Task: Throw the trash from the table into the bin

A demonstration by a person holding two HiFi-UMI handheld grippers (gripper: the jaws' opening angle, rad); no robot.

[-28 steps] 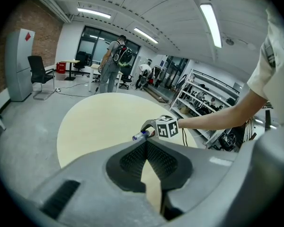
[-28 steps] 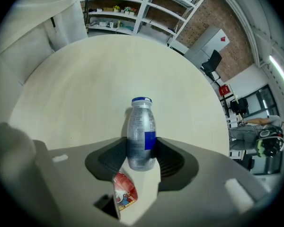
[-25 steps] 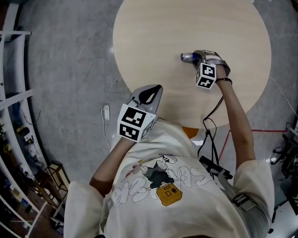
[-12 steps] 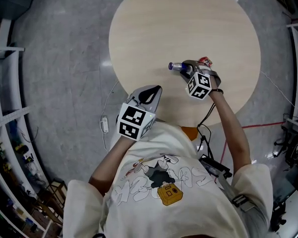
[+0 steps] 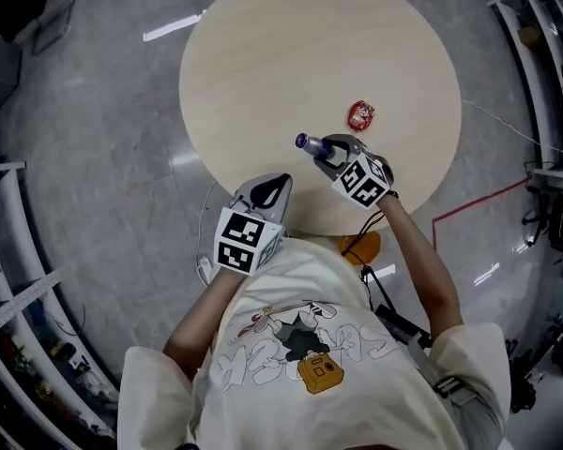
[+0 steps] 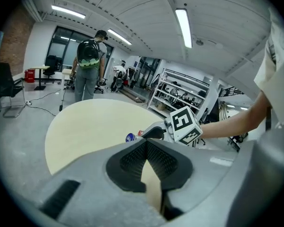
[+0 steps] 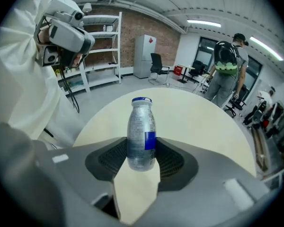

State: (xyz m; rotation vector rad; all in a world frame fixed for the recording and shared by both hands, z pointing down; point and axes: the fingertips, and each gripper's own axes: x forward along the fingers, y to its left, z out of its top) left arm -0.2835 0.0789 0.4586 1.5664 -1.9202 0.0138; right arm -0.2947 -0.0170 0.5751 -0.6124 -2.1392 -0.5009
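- Nearest the camera: the person's cream printed T-shirt (image 5: 300,345), with both bare forearms reaching towards the table.
- The left gripper (image 5: 280,182) (image 6: 146,144) hangs over the near rim of the round pale wooden table (image 5: 263,45). Its jaws meet at the tips and there is nothing between them. It sits at this rim with the same closed tips as one second ago.
- The right gripper (image 5: 321,147) (image 7: 141,159) is clamped at a middling width on the small silver bottle with a blue cap and blue label (image 5: 307,142) (image 7: 141,131). The ribbed pads (image 7: 109,159) press its lower body from both sides. In the right gripper view the bottle's base shows clear of the tabletop, cap pointing away from the jaws.
- A second ago this gripper gripped the bottle further in on the table. It has since drawn back towards the near rim, and its marker cube (image 5: 361,182) shows a rolled orientation.
- The red crumpled wrapper (image 5: 360,114) lies flat on the tabletop, just beyond the right gripper and apart from it. One second ago it was covered by the gripper, and half a second ago only its edge showed.
- Far background: a person with a green backpack (image 6: 88,56) (image 7: 225,63) stands on the grey floor beyond the table, among metal shelving (image 6: 180,91).
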